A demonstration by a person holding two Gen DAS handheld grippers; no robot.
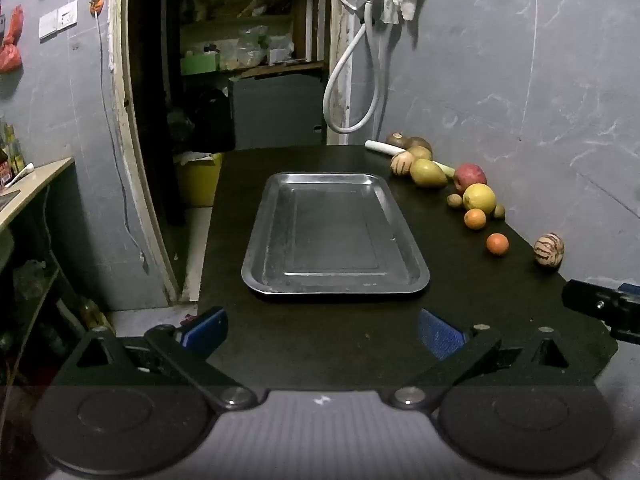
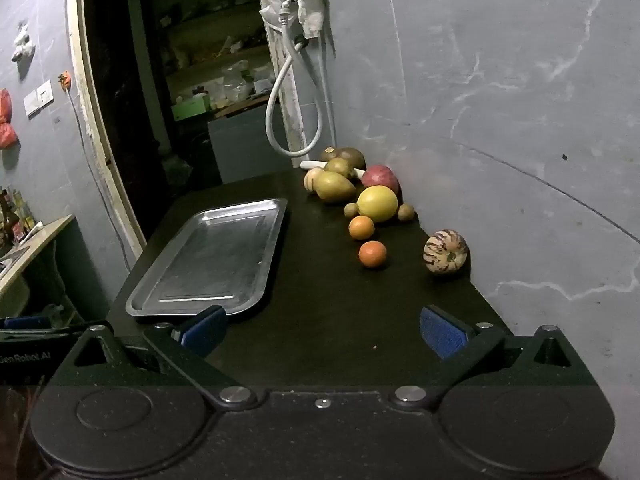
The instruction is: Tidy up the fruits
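An empty metal tray (image 1: pixel 256 256) (image 2: pixel 152 292) lies lengthwise on the dark table. Fruit sits in a loose row along the right wall: a striped melon (image 1: pixel 549 250) (image 2: pixel 445 252), two oranges (image 1: pixel 497 244) (image 2: pixel 372 254), a yellow round fruit (image 1: pixel 479 197) (image 2: pixel 377 203), a red apple (image 1: pixel 470 176) (image 2: pixel 380 177), a pear (image 1: pixel 428 173) (image 2: pixel 333 187) and more behind. My left gripper (image 1: pixel 324 332) hangs open near the table's front edge, facing the tray. My right gripper (image 2: pixel 324 332) is open too, just right of the tray, with nothing between its fingers.
A white hose (image 1: pixel 352 80) (image 2: pixel 280 92) hangs from a tap on the wall behind the fruit. A dark doorway with shelves opens beyond the table's far end. A yellow bin (image 1: pixel 200 178) stands on the floor at the left. The right gripper's body (image 1: pixel 604 306) shows at the left wrist view's right edge.
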